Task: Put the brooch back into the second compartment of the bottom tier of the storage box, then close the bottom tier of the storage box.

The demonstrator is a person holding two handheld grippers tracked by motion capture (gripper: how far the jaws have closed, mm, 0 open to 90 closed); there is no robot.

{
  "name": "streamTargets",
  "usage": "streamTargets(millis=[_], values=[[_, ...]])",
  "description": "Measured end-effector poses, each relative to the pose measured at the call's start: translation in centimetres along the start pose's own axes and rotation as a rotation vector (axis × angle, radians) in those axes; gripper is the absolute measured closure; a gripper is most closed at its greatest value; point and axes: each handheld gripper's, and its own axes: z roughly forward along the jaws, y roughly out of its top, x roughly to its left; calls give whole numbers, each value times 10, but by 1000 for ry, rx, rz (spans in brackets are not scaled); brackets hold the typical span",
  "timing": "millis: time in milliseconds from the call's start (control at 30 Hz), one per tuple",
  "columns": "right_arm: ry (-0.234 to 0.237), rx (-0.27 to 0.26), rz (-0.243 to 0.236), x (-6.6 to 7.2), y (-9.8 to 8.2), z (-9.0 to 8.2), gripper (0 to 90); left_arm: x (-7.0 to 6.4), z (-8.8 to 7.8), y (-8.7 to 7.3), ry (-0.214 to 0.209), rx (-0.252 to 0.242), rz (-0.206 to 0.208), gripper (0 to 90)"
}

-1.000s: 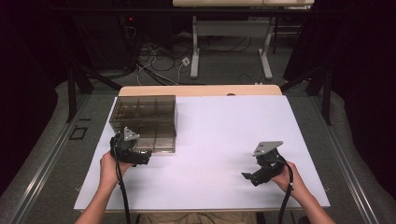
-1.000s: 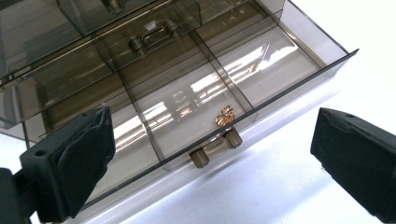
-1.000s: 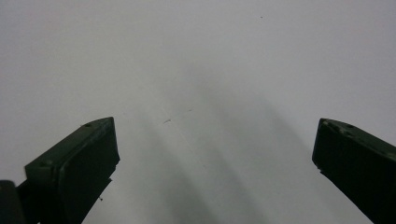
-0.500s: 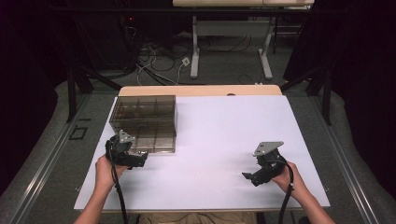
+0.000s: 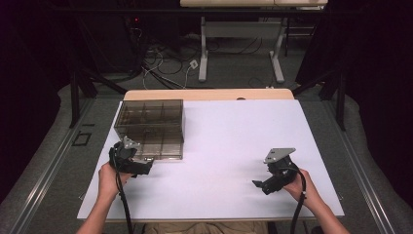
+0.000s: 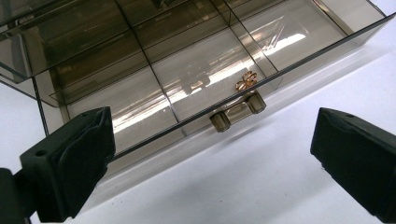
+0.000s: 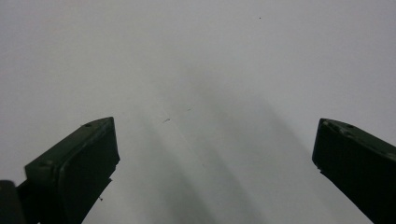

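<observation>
- A smoky clear drawer box (image 5: 151, 127) stands at the left rear part of a white table (image 5: 234, 146); its bottom drawer (image 6: 196, 79) is pulled partway out toward the person.
- The left gripper (image 5: 146, 165) sits just in front of that drawer — much nearer than the right one. Its jaws are spread wide and hold nothing.
- In the left gripper view, the drawer's small bar handle (image 6: 238, 111) lies ahead between the jaws, apart from both; its long axis runs along the drawer front, slanted in that view.
- The left hand (image 5: 109, 179) holds its gripper low, aimed at the drawer front.
- The right gripper (image 5: 258, 184) rests well apart at the right, jaws wide open over bare table, empty, pointing left.
</observation>
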Motion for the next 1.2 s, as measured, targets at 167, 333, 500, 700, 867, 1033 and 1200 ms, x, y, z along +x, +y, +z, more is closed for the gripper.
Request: streamTargets(millis=[167,333,500,700,867,1033,1200], values=[[-3,1,3,0,0,-1,0,0,1,-1,-21,4,-12,180],[-8,-13,9,1,1,-2,0,1,3,-1,-14,12,1,347],[-2,-11,9,1,0,-2,0,0,3,-1,-3,-2,1,620],[-4,-17,11,1,0,-3,0,2,5,-3,10,3,-19,841],[-3,-17,12,1,0,-3,0,5,5,-3,7,14,-40,900],[-1,-16,14,1,1,-2,0,8,1,-4,12,28,-58,900],[-3,-16,12,1,0,-2,0,7,3,-4,-7,68,-56,900]])
